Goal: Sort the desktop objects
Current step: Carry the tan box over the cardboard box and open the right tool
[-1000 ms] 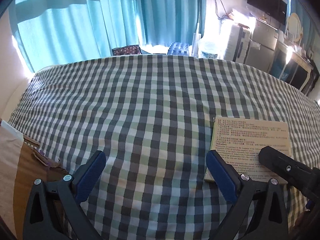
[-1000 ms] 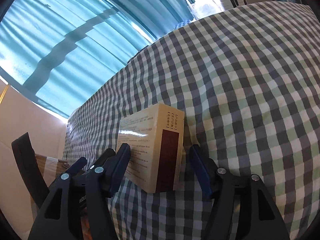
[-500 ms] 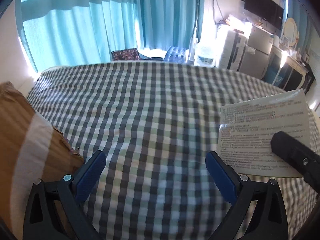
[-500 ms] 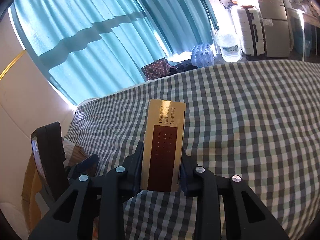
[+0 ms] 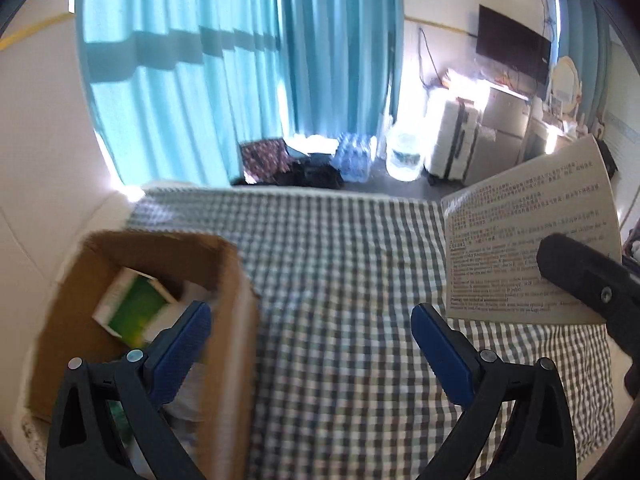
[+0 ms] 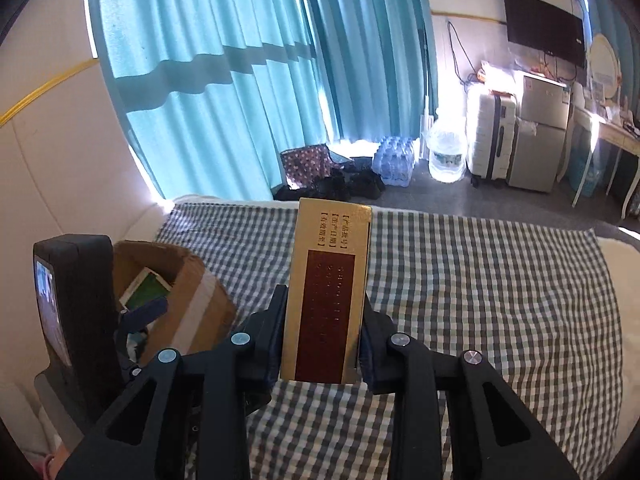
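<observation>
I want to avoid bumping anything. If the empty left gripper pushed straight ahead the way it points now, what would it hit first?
Probably the green-and-grey checked cloth, about midway between its fingertips. The left gripper stands open and empty; the brown cardboard box lies just left of that line, though depth is unclear.

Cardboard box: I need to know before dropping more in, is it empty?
Not empty: the cardboard box already holds a green packet.

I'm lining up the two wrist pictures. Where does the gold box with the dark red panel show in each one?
Left wrist: the gold box is at the right edge, its printed broad face showing, the right gripper's finger across it.
Right wrist: centre, upright, narrow red-panel side facing the camera, clamped in the right gripper.
Shared landmark: the cardboard box at lower left.
</observation>
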The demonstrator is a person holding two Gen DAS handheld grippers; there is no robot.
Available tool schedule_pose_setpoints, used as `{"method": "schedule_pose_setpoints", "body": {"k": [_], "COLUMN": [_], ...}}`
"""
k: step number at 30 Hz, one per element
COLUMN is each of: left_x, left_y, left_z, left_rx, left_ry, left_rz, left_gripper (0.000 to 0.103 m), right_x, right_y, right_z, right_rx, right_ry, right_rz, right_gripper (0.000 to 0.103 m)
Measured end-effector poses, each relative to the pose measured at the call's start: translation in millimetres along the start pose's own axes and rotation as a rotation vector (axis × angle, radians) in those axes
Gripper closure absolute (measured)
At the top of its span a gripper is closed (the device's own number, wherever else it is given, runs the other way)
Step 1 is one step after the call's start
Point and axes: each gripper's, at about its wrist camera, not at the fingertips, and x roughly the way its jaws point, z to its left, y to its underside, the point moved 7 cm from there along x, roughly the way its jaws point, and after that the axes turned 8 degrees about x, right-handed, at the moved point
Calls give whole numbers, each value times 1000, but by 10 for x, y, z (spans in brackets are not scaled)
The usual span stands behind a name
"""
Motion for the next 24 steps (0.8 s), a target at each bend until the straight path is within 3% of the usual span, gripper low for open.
{"method": "schedule_pose_setpoints", "body": {"k": [4, 8, 15, 21, 22, 24], "left_x": [-468, -701, -497, -180, -148, -110], "left_y": [-161, -158, 283, 576, 598, 623], "left_z": [609, 1254, 2049, 2182, 2179, 2164], "left_rx": [-82, -108, -153, -182, -189, -202], "left_ry": [-17, -108, -189, -136, -121, -94], "left_rz": [-55, -70, 11, 47, 44, 45], "left_gripper": [1, 1, 1, 1, 1, 1], "right_x": [-298, -415, 8, 540, 592, 663], "right_y": [-96, -52, 296, 574, 576, 540], "right_z": [609, 1254, 2151, 2312, 2295, 2203], "right_rx": [-69, -120, -157, -143, -138, -110], "right_ry": [-34, -96, -178, -179, -168, -125], "right_rz": [-36, -38, 48, 129, 125, 108], "right_gripper": [73, 73, 72, 69, 66, 21]}}
